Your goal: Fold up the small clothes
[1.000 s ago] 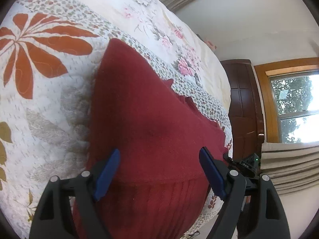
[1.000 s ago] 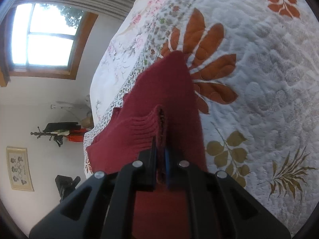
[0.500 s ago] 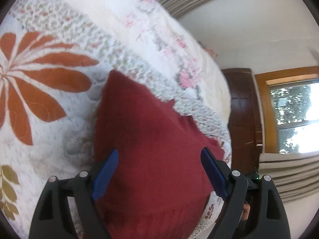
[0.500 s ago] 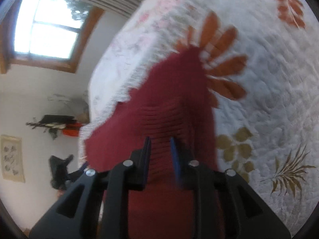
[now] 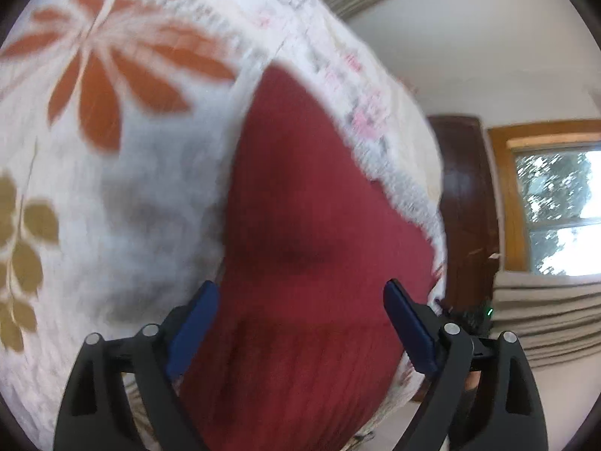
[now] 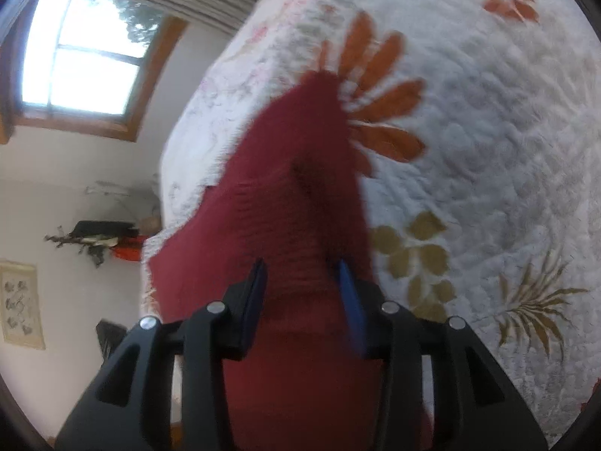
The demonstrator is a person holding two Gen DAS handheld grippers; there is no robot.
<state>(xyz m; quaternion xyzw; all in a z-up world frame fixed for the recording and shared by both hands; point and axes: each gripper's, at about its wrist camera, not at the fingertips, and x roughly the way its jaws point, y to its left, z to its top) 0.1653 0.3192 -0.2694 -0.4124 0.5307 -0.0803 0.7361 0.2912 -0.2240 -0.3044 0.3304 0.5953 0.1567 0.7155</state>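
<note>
A dark red knitted garment (image 5: 311,233) lies on a white quilted bedspread (image 5: 112,188) printed with orange and olive leaves. In the left wrist view my left gripper (image 5: 300,297) hovers just above the garment's near end, open wide, blue pads on either side with nothing between them. In the right wrist view the same red garment (image 6: 285,195) runs away from me, its ribbed hem bunched up near the tips. My right gripper (image 6: 300,278) stands open over that ribbed part, pads apart. Both views are blurred by motion.
The bed's edge drops off beside the garment in both views. Beyond it stand a dark wooden door (image 5: 465,195), a wood-framed window (image 6: 82,49) with curtains, a coat stand (image 6: 94,236) and a framed picture (image 6: 18,304) on the white wall.
My right gripper was shut on the ribbed hem a second ago; it has opened and let the hem go. The left gripper stayed open and shifted over the garment.
</note>
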